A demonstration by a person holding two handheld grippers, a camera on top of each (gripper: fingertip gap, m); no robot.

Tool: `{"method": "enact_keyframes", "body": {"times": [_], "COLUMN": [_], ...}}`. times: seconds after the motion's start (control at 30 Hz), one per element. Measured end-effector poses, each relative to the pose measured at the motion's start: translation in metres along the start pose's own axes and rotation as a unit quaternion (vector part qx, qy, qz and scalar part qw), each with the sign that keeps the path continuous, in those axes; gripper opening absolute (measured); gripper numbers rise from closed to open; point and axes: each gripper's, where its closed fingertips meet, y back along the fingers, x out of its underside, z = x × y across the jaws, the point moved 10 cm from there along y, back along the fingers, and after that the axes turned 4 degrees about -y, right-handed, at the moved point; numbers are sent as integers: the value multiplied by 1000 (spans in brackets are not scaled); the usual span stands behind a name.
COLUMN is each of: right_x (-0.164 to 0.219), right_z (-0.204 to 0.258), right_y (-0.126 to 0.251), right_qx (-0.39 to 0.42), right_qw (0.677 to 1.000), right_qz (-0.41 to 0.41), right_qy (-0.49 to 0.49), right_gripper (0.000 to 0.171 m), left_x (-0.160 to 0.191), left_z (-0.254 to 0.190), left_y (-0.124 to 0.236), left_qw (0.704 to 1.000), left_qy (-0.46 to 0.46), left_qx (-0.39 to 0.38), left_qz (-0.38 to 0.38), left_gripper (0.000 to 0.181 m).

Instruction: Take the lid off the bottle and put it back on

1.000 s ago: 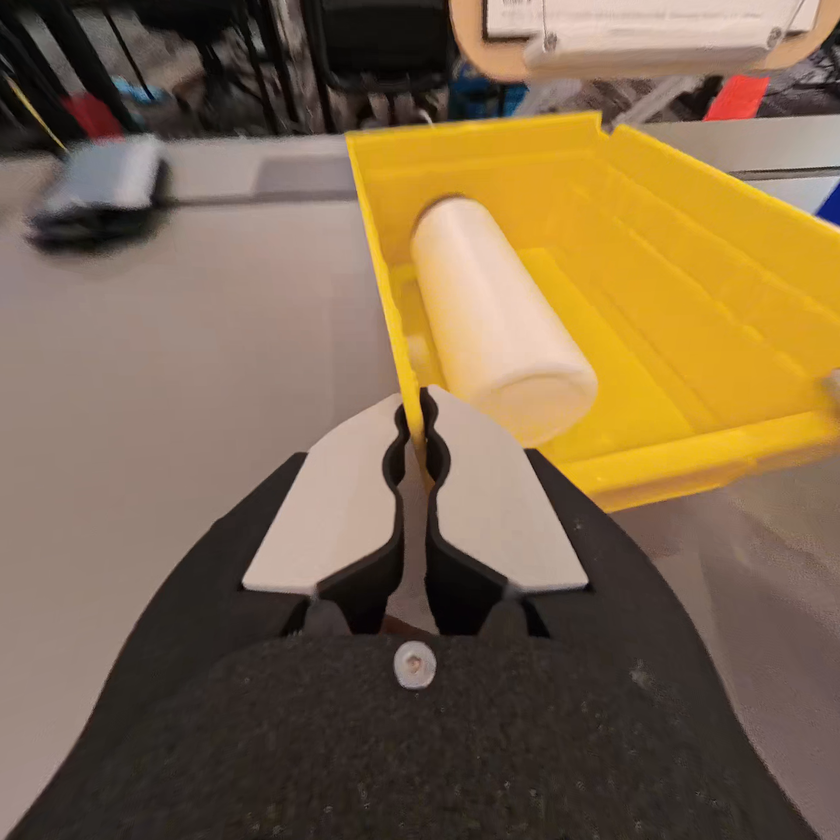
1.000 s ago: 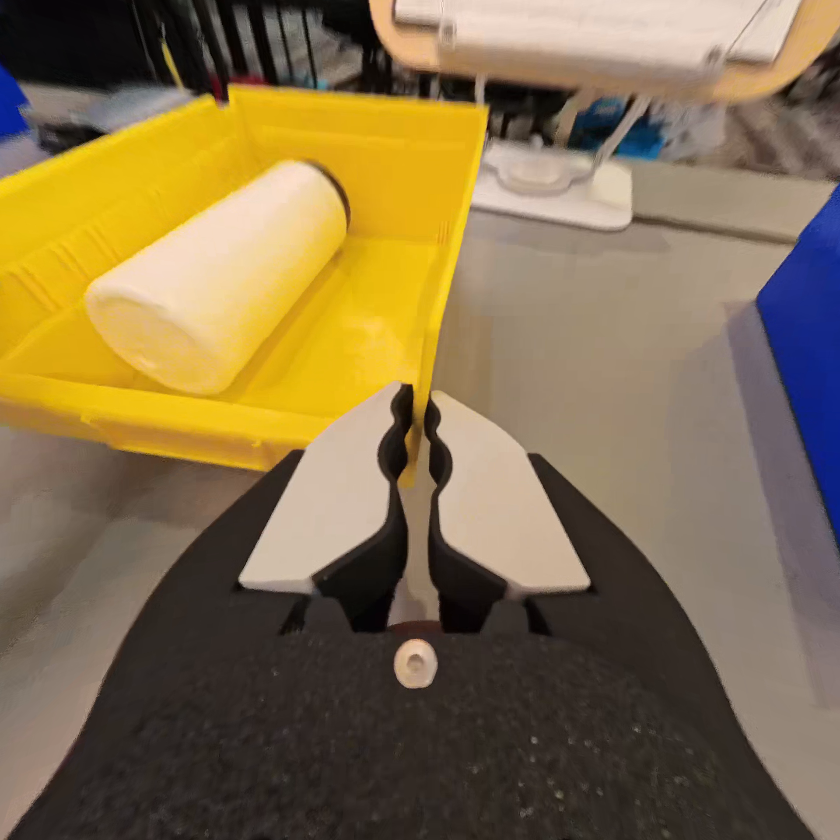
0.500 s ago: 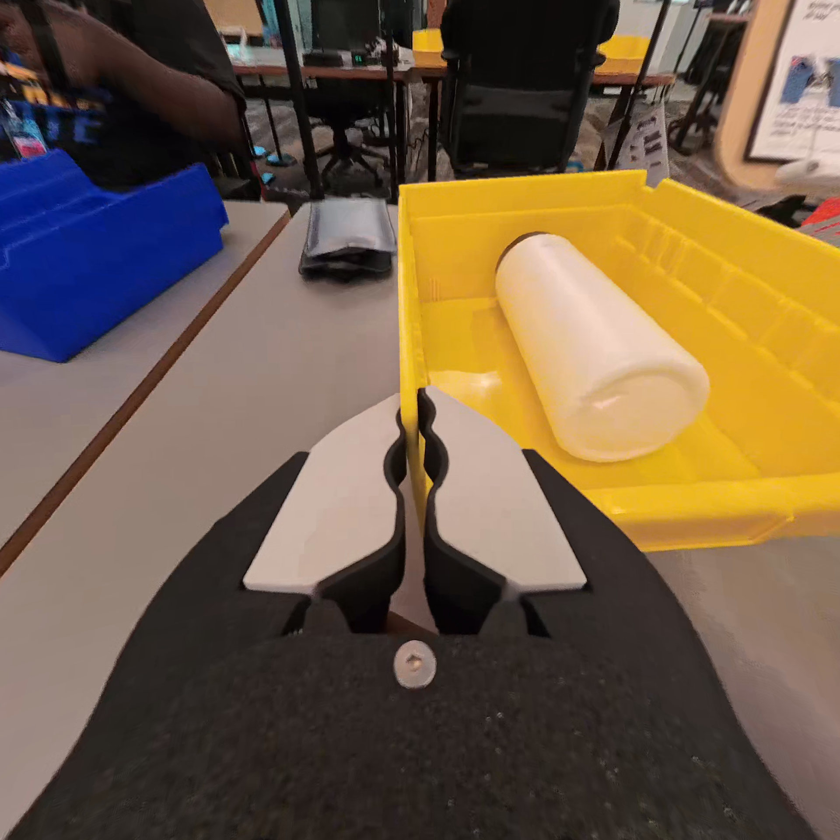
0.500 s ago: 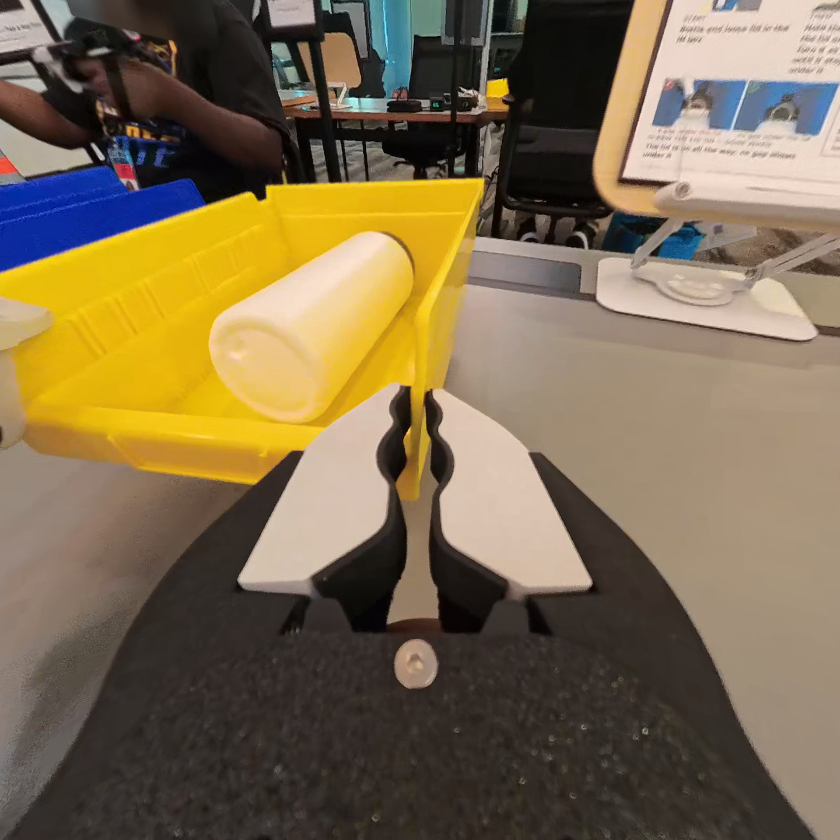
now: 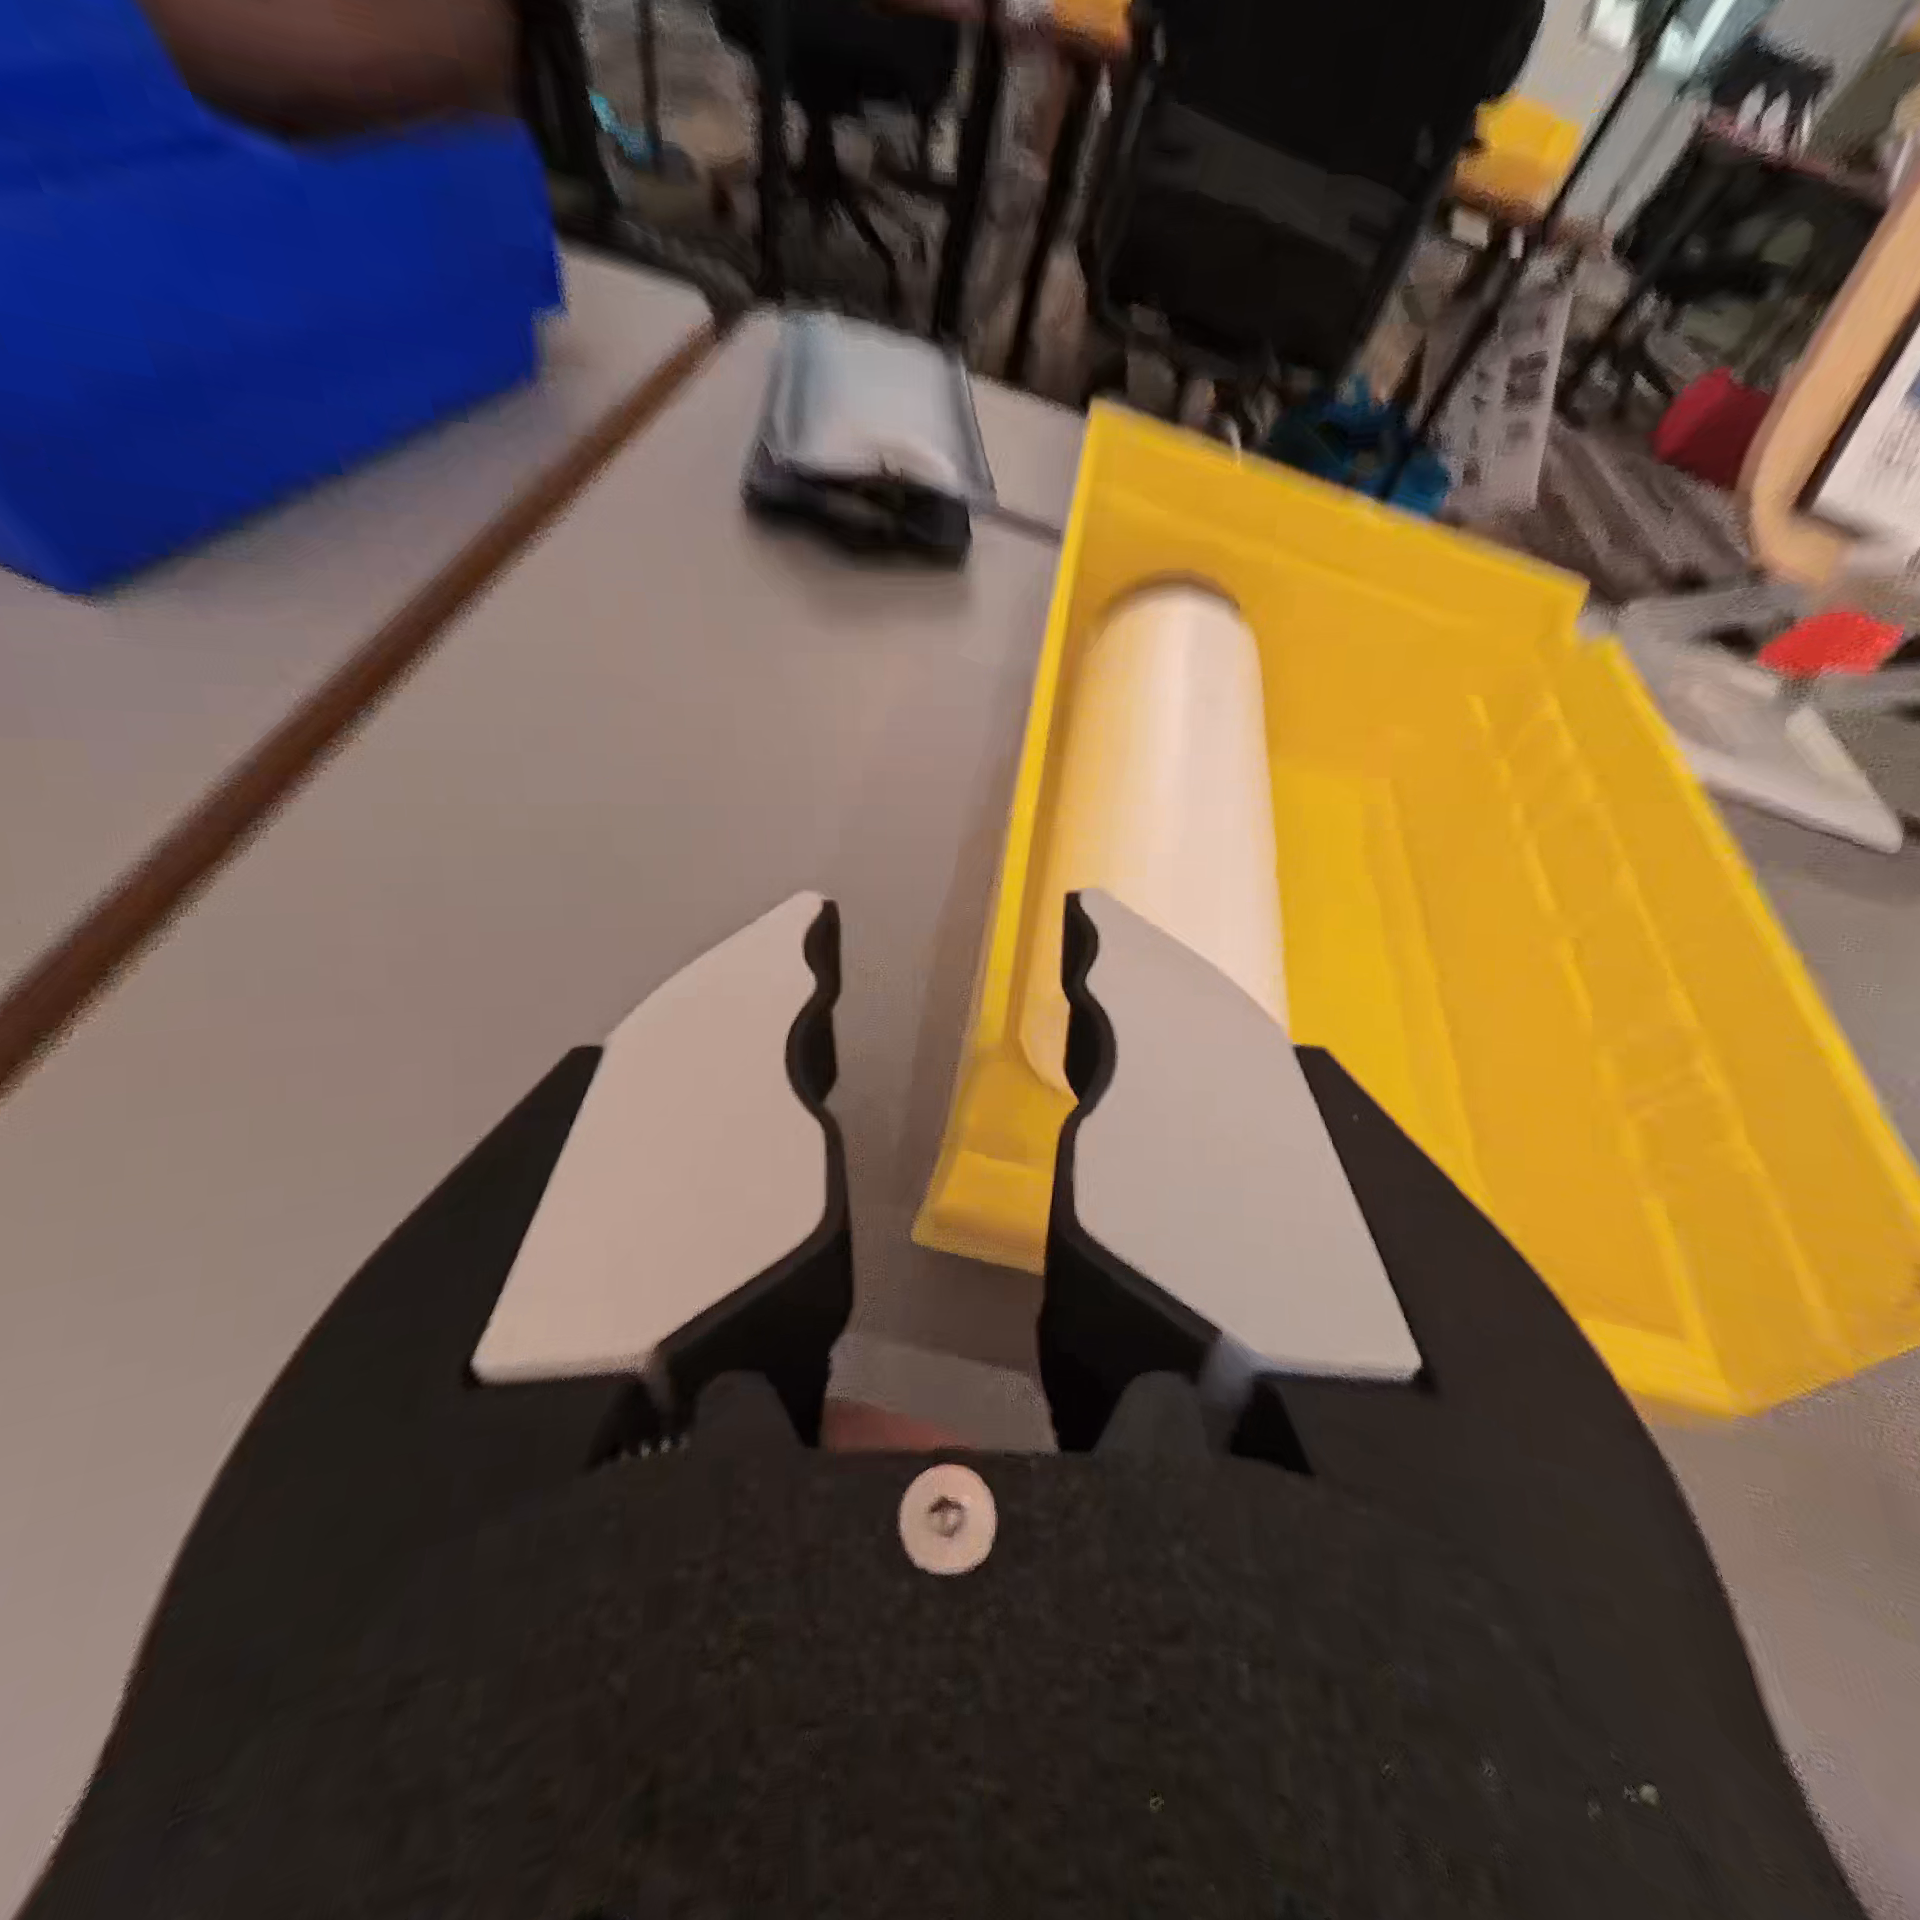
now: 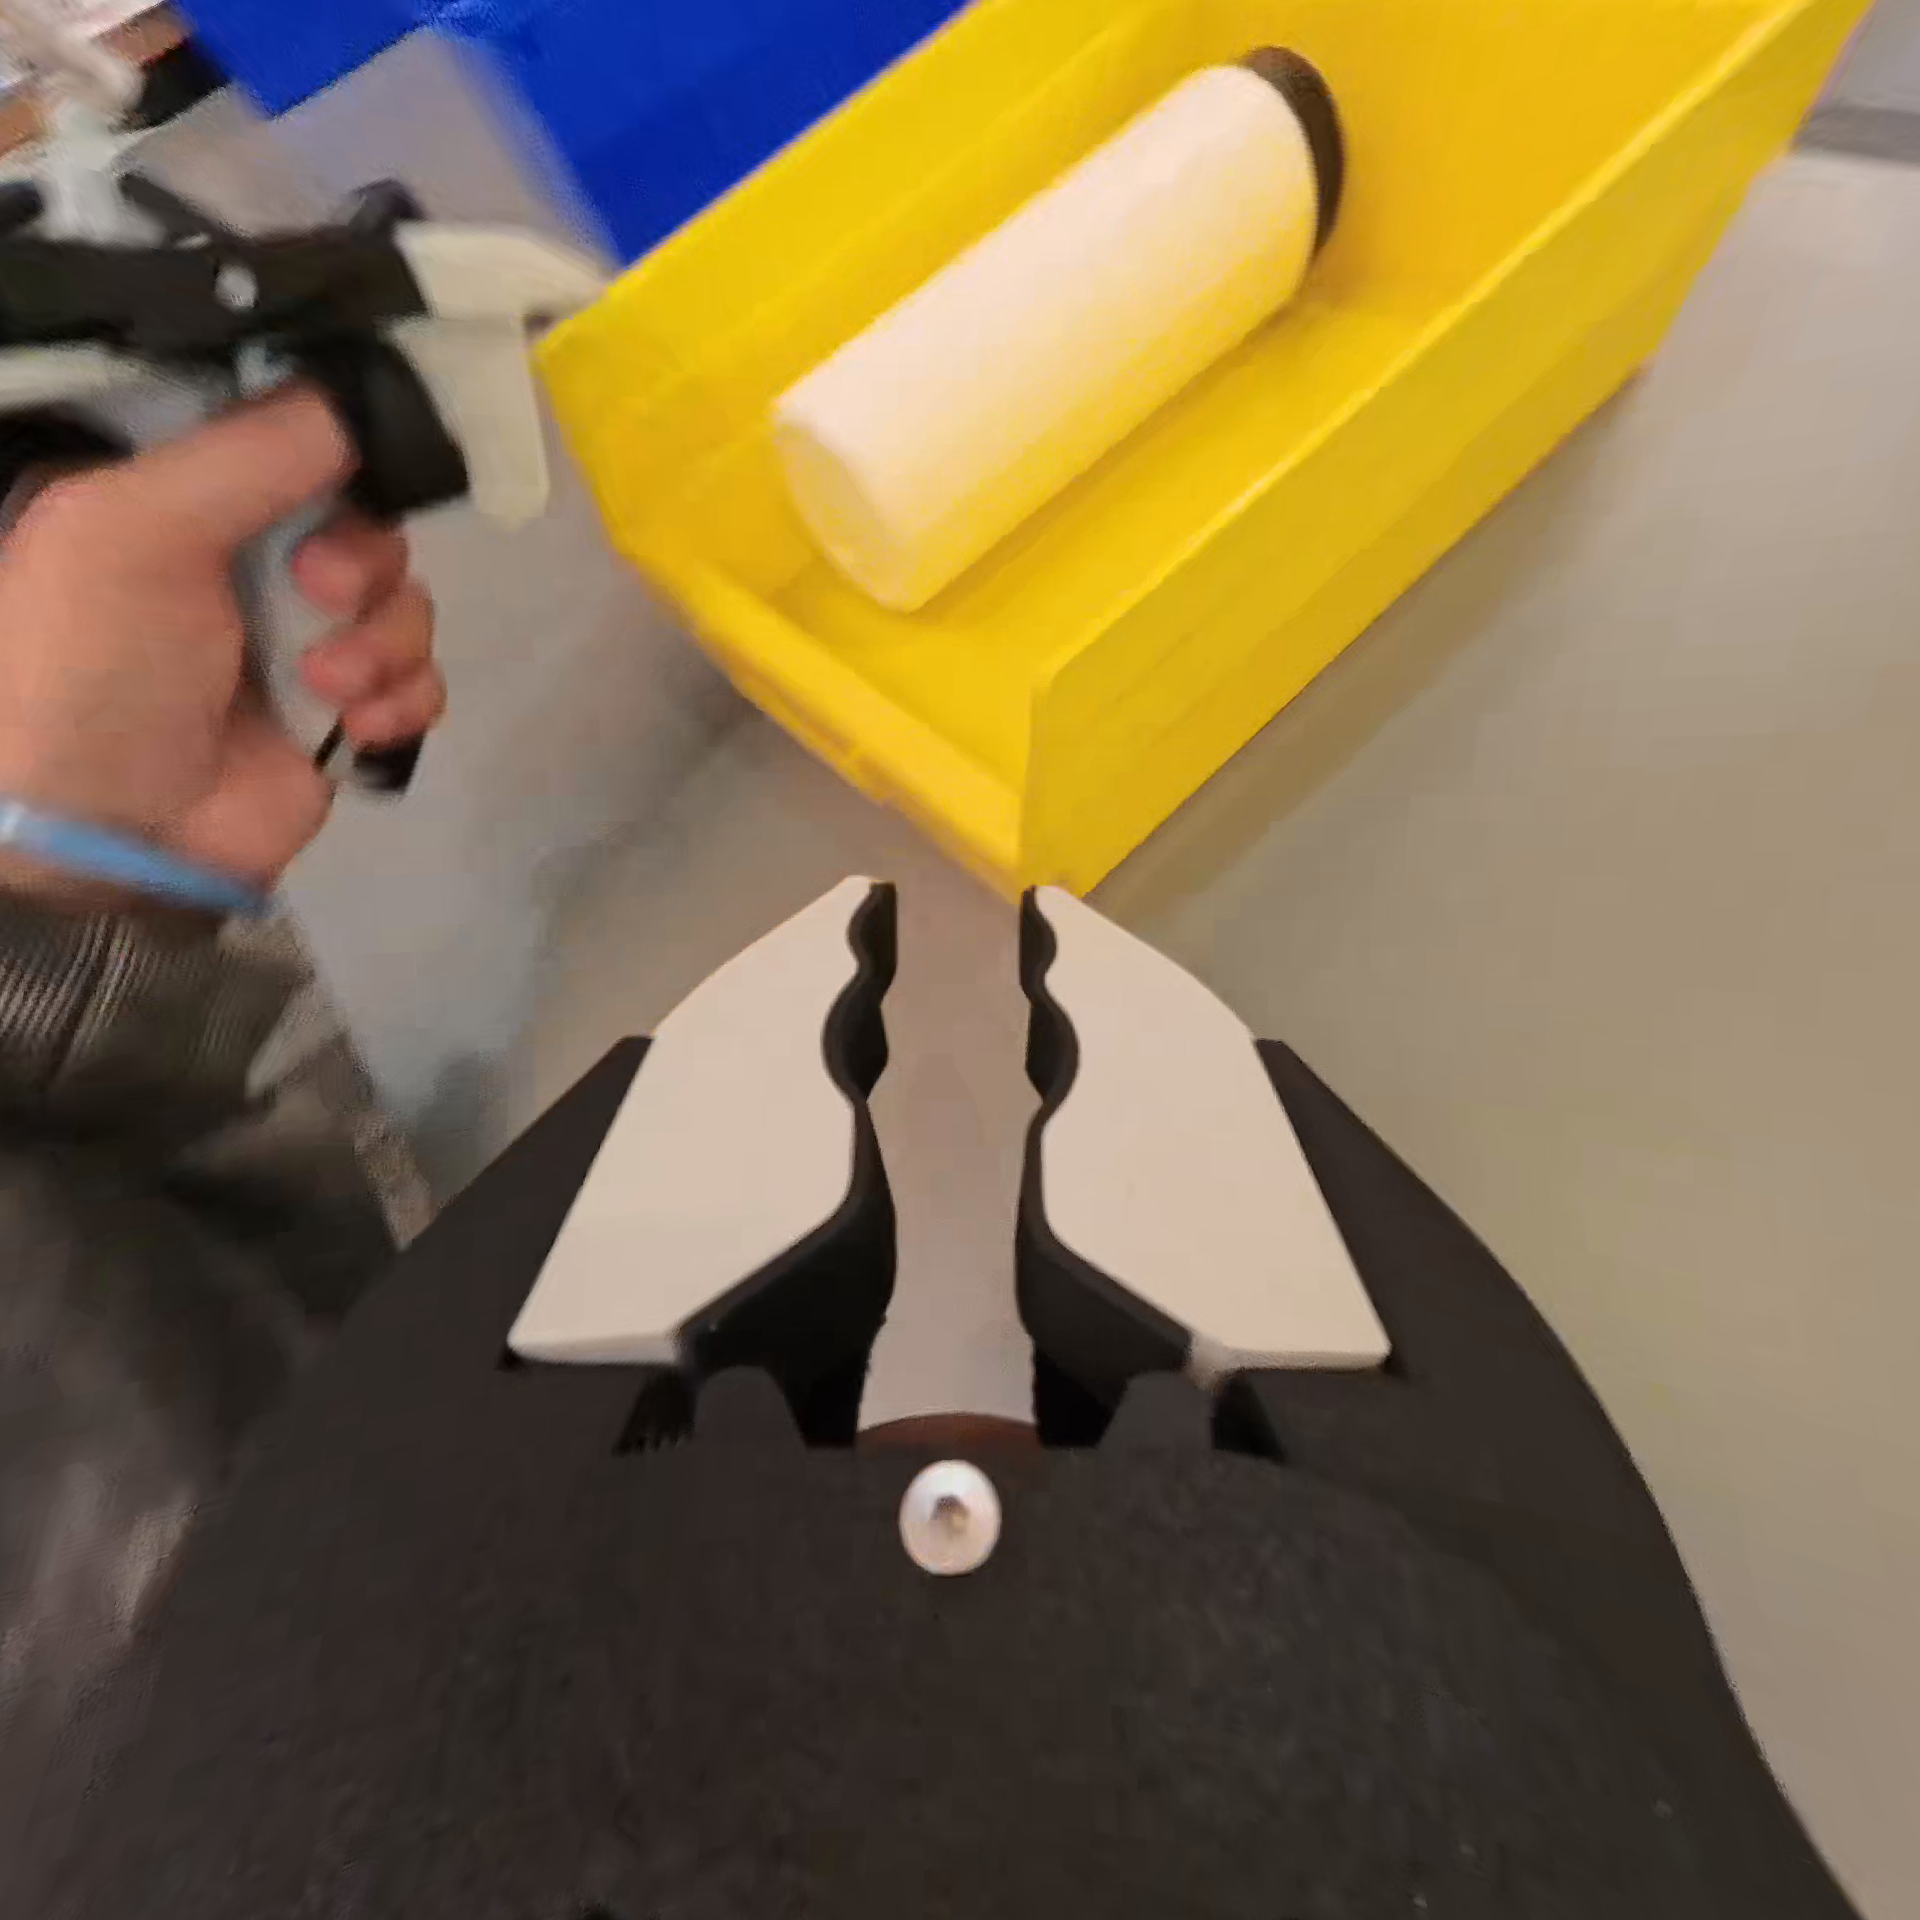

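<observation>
Cream bottle is lying on its side in the yellow bin, dark lid against the far wall, so we are holding both left gripper and right gripper narrowly parted and empty near the bin's front corners.

Bin: glossy yellow moulded plastic, ribbed walls. Bottle: cream, matt, smooth; lid dark, material unclear. Table: matt grey laminate, brown wood-look edge strip. Left gripper and right gripper: smooth matt light-grey finger plates, black wavy inner pads, grainy black body, shiny metal screw. Blue bin: smooth plastic.
</observation>
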Motion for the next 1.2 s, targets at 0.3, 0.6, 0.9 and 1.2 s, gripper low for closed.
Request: {"method": "enact_keyframes", "body": {"times": [0.3,0.6,0.9,1.2], "right_x": [29,114,119,118], "right_z": [-117,-264,-288,-272], "right_y": [215,362,360,354], "right_qx": [132,402,314,316], "right_qw": [967,892,921,923], "right_qz": [-153,-184,-226,-219], "right_qy": [155,97,-43,3], "right_gripper": [33,42,43,40], "left_x": [-21,83,83,83], "left_z": [-105,-196,-179,-172], "left_y": [85,99,86,88], "left_qw": [969,974,978,979], "left_qy": [18,-89,-94,-79], "left_qx": [215,206,186,185], "left_qz": [-124,-15,-15,-4], "left_gripper": [49,49,48,50]}}
